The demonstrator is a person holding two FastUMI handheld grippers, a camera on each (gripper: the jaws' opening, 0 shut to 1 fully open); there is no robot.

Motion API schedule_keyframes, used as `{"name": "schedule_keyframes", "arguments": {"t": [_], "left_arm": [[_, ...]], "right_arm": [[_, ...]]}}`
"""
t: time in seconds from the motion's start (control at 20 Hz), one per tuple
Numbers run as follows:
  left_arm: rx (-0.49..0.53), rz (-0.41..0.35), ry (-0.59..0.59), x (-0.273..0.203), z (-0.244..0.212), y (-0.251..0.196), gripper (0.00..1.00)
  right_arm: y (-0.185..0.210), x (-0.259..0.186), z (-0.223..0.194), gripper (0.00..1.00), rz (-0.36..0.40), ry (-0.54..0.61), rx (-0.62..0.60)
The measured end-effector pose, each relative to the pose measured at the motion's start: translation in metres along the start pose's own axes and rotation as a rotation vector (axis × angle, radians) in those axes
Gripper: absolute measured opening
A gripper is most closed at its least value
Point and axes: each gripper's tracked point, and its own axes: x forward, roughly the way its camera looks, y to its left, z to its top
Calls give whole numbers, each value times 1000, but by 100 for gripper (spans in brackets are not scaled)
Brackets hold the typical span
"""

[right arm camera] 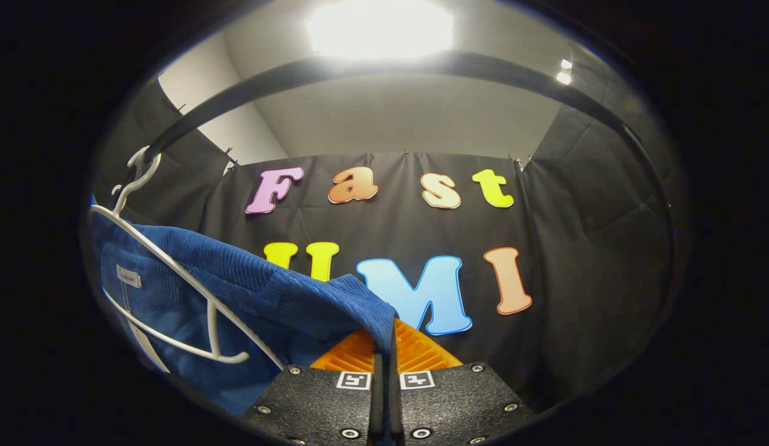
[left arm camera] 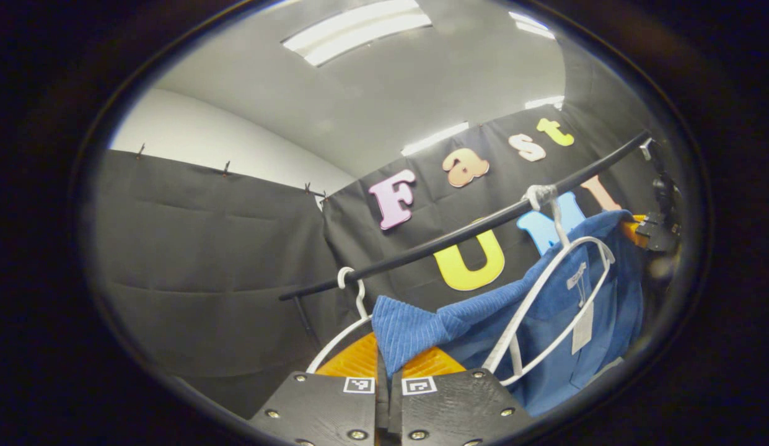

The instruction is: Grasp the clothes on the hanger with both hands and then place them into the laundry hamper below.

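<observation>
A blue ribbed garment hangs on a white hanger hooked over a black rail. My left gripper is shut on one shoulder edge of the garment, and the cloth rises from between its fingers. At the far right of the left gripper view, my right gripper holds the other shoulder. In the right gripper view, the right gripper is shut on a fold of the blue garment. There the white hanger lies to the left, with the rail arching overhead.
A second white hanger hooks on the rail just left of the garment, close behind my left gripper. Black cloth walls enclose the booth on all sides. Ceiling lights shine above.
</observation>
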Motion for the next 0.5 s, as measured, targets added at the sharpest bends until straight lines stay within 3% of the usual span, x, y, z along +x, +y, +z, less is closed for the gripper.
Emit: {"name": "schedule_keyframes", "arguments": {"t": [0.05,0.15,0.4,0.5], "left_arm": [[-5,-11,12,2,-5,-1,1],[0,-37,50,7,-18,-5,6],[11,-89,115,24,-48,-30,6],[4,-92,120,20,-55,-31,1]], "right_arm": [[0,3,-4,2,3,16,0],[0,9,-20,3,0,54,-9],[3,2,-73,3,-2,189,20],[2,-9,-89,3,-1,221,27]]}}
